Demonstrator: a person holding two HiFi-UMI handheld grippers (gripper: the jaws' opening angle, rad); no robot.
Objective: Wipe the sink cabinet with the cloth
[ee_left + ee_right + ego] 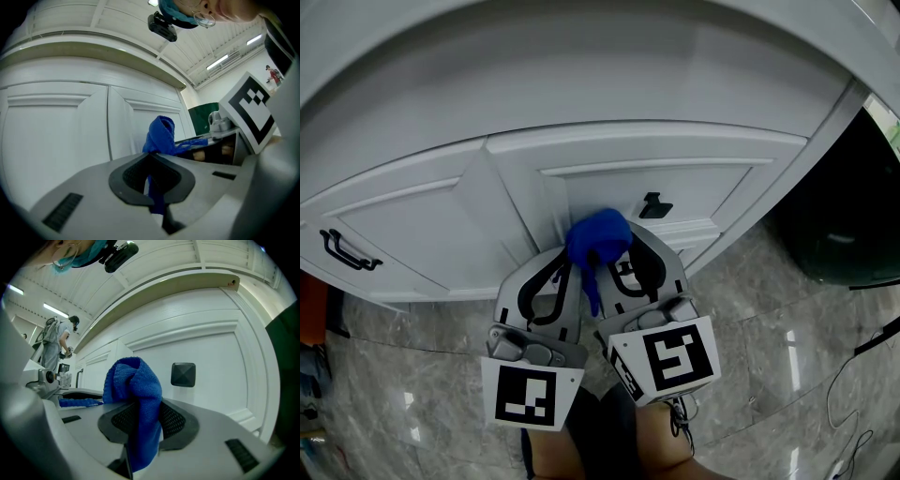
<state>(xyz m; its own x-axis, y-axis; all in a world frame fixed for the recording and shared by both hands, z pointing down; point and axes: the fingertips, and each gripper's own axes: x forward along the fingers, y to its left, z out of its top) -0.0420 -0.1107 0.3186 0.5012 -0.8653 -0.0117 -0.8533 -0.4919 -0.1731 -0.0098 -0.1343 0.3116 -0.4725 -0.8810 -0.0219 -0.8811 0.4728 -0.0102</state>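
At the centre of the head view we see both grippers raised side by side before the white sink cabinet (609, 141), sharing one blue cloth (598, 239) between them. The right gripper (628, 255) has its jaws clenched on the thick bunched part of the cloth, which swells above its dark pads and hangs down through the seam between them. The left gripper (565, 267) is also clamped on the cloth, pinching a narrower strand that runs down between its pads, while a thin tail of fabric stretches across to the other gripper. The cloth sits in front of the right-hand door panel, just below and left of the square black knob (654, 205); we cannot tell whether it touches the door. A black bar handle (347, 251) shows on the door at the frame's left edge. Grey marbled floor tiles (769, 375) fill the lower part of the frame. In the right gripper view, a person (56, 343) stands far off at the upper left
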